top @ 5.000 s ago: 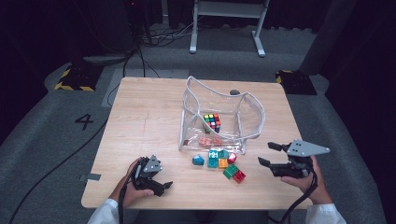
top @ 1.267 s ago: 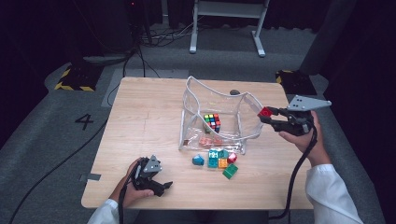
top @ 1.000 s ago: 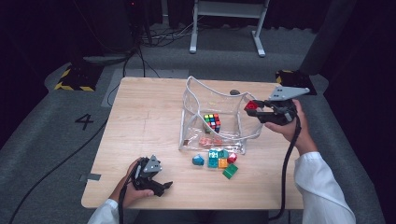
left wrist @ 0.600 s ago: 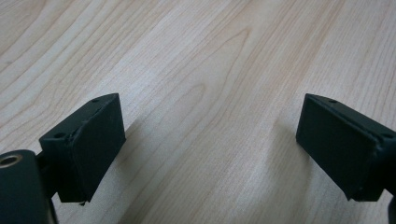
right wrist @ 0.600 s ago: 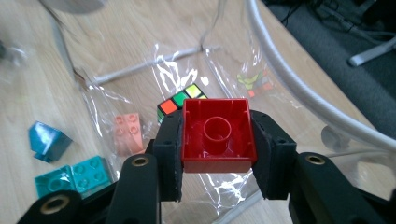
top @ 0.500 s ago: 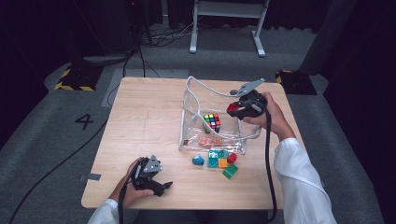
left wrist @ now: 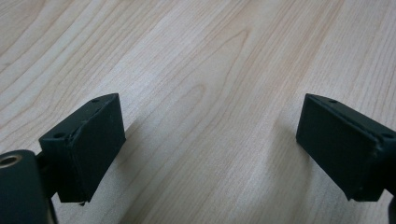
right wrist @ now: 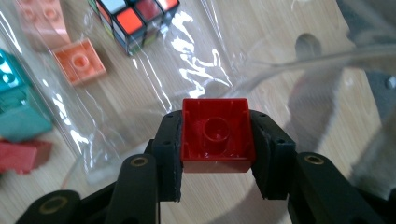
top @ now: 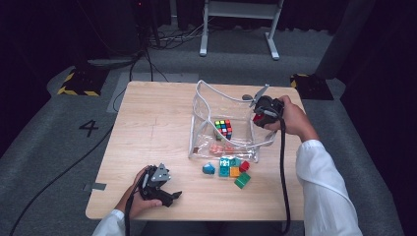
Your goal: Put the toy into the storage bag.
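Right hand-held gripper (right wrist: 215, 154) clamps a red brick (right wrist: 215, 135) over the clear bag (top: 206, 105).

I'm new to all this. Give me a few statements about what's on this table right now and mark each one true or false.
1. The right hand-held gripper holds a red brick. True.
2. The puzzle cube lies outside the clear bag. False: it sits inside the bag.
3. The left hand-held gripper grips a green brick. False: its jaws stand open over bare table.
4. Several bricks lie on the table just in front of the bag. True.
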The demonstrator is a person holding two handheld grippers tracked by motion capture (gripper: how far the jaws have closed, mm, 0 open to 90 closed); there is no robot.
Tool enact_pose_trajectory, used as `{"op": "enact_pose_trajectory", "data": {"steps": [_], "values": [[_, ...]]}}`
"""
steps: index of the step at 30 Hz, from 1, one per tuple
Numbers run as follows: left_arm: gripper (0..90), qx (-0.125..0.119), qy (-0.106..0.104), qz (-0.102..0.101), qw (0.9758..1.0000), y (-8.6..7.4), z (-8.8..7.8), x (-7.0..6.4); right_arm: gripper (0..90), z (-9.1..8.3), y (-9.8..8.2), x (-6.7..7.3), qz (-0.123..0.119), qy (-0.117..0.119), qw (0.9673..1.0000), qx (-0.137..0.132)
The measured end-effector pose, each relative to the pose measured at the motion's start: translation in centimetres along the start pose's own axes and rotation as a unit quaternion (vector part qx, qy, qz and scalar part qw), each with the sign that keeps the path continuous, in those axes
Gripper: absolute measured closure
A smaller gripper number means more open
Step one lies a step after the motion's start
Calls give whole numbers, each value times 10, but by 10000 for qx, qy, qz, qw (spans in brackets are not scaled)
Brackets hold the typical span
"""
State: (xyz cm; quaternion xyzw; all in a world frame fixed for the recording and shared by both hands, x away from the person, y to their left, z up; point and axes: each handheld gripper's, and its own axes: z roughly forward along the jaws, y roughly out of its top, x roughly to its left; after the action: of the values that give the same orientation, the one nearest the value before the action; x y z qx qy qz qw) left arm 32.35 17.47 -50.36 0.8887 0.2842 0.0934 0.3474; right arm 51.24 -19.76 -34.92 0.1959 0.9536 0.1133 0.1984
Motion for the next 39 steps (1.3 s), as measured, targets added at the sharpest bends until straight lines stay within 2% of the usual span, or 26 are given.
{"op": "enact_pose_trajectory", "data": {"steps": [5, 9, 11, 13, 15, 16, 19, 20, 21, 22, 26, 27, 30, 32, 33, 34, 37, 38, 39], "values": [[81, 5, 2, -6, 10000, 0, 0, 0, 591, 0, -8, 2, -92, 20, 9999, 111], [81, 5, 4, -3, 10000, 0, 0, 0, 590, -1, -11, 4, -31, 40, 10000, 32], [80, 4, 3, -6, 10000, 0, 0, 0, 579, -3, -12, 5, 14, 46, 10000, -50], [80, 4, 3, -7, 10000, 0, 0, 0, 523, -7, -14, 5, 28, 84, 9997, -245], [80, 3, 4, -7, 10000, 0, 0, 0, 508, -14, -17, 6, 65, 171, 9981, -592], [81, 3, 5, -8, 10000, 0, 0, 0, 499, -18, -19, 8, 110, 276, 9962, -814], [81, 4, 5, -8, 10000, 0, 0, 0, 450, -33, -27, 10, 294, 263, 9907, -1303], [81, 3, 4, -10, 10000, 0, 0, 0, 438, -36, -28, 13, 387, 246, 9899, -1340], [81, -3, 8, -11, 10000, 0, 0, 0, 429, -39, -30, 13, 364, 234, 9870, -1548], [80, -1, 18, -13, 10000, 0, 0, 0, 404, -44, -31, 16, 453, 234, 9857, -1604], [80, 0, 19, -16, 10000, 0, 0, 0, 319, -56, -38, 28, 793, 94, 9757, -2040], [80, 1, 20, -14, 10000, 0, 0, 0, 320, -60, -40, 31, 892, 59, 9730, -2129], [81, 0, 20, -15, 10000, 0, 0, 0, 318, -69, -51, 37, 974, 9, 9664, -2380], [80, 0, 20, -14, 10000, 0, 0, 0, 308, -77, -61, 41, 1214, -19, 9563, -2660], [80, 1, 19, -15, 10000, 0, 0, 0, 299, -79, -64, 43, 1281, -64, 9531, -2741], [80, -7, 18, -10, 10000, 0, 0, 0, 295, -83, -70, 45, 1372, -71, 9483, -2861], [80, 1, 22, -15, 10000, 0, 0, 0, 288, -90, -81, 50, 1471, -171, 9433, -2970], [80, 2, 22, -13, 10000, 0, 0, 0, 287, -93, -85, 53, 1413, -176, 9434, -2995], [80, 2, 23, -17, 10000, 0, 0, 0, 286, -95, -89, 55, 1429, -229, 9414, -3048]]}}
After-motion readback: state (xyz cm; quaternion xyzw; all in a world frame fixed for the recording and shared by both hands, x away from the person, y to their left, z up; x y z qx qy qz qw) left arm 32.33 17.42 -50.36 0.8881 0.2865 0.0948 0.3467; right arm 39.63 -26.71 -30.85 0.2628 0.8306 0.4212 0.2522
